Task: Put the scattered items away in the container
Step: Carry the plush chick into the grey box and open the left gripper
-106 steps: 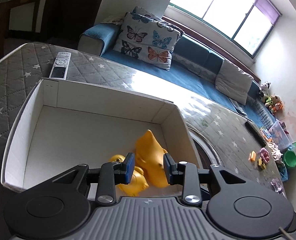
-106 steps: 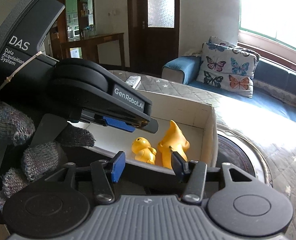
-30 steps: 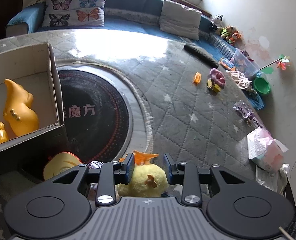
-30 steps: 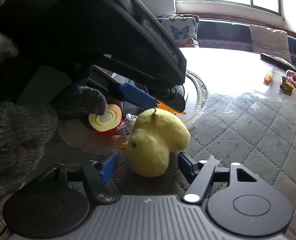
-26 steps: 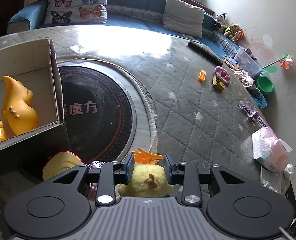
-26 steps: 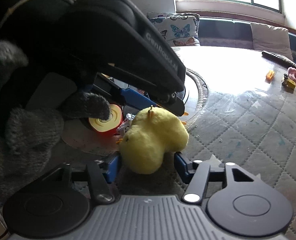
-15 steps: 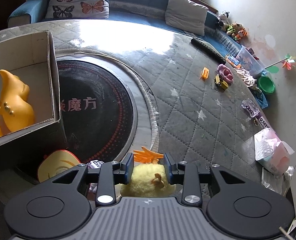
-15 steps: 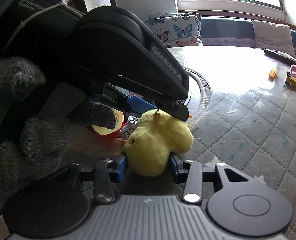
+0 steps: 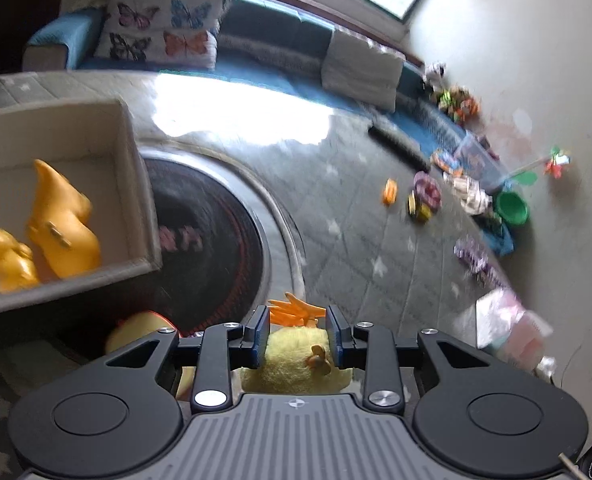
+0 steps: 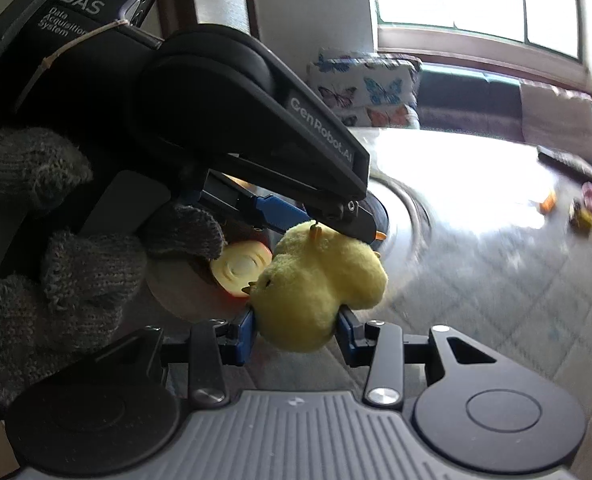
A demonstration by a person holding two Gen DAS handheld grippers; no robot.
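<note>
Right wrist: fingers (image 10: 350, 332) now clamp chick (image 10: 320, 284).

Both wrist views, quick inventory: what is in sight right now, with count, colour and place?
Plush chick: one, yellow, between both tongs.
Box: one, pale, left on the table.
Figures: two, orange-yellow, in the box.
Round toy: one, yellow and red, beside the chick.
Small toys: several, mixed colours, far table edge.
Butterfly cushion: one, on the blue sofa.
Left tongs: jaws just closing on the chick.
Right tongs: clamped on the chick.
Gloved hand: grey, holding the left tongs.
</note>
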